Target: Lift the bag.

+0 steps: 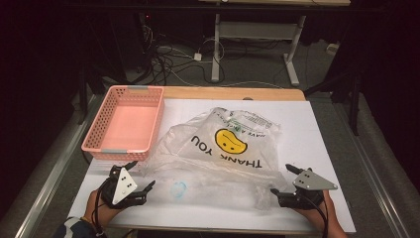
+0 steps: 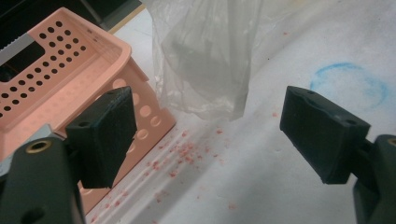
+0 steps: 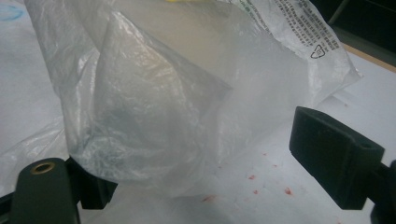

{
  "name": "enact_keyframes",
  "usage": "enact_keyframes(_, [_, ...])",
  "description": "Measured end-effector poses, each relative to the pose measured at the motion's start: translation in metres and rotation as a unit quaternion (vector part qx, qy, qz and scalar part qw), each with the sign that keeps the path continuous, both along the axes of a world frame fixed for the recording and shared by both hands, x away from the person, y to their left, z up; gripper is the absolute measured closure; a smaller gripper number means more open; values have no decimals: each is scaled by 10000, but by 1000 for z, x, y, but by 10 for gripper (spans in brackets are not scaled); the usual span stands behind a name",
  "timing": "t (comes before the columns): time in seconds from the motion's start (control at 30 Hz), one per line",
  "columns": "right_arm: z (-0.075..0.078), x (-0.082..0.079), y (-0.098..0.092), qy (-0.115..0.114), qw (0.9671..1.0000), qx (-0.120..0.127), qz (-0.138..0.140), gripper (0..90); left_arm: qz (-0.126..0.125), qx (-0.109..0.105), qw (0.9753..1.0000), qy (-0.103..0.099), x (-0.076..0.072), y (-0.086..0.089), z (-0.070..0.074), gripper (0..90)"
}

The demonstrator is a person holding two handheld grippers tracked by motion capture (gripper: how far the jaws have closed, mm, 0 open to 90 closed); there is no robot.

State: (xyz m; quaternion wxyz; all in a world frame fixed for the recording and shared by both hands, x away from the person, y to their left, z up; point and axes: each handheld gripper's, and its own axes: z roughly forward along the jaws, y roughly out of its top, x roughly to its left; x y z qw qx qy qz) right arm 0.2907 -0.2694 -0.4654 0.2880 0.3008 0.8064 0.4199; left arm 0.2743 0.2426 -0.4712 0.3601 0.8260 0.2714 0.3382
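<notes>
High view: both grippers, left gripper (image 1: 143, 174) and right gripper (image 1: 283, 179), are held wide open at the near corners of the plastic bag (image 1: 223, 148) (spread beside the pink basket (image 1: 99, 133)).

I see a thin, translucent plastic bag (image 1: 218, 148), crinkled and faintly glossy. The pink basket (image 1: 126, 124) is hard, matt plastic pierced with round holes. My grippers' black jaws look like matt, slightly grainy rubber. The worktop (image 1: 317, 124) is covered in white matt paper, with a bare wood edge beyond.
</notes>
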Motion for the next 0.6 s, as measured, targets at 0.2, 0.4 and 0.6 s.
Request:
enact_keyframes(0.2, [2, -1, 1, -98, 9999, 53, 4, 163, -28, 35, 10000, 37, -1, 2, -2, 182])
enact_keyframes(0.4, [3, -2, 4, -135, 9999, 65, 40, 165, -48, -7, 10000, 20, -1, 1, -1, 182])
enact_keyframes(0.6, [3, -2, 2, -124, 9999, 79, 38, 165, -65, 16, 10000, 47, 1, -1, -1, 182])
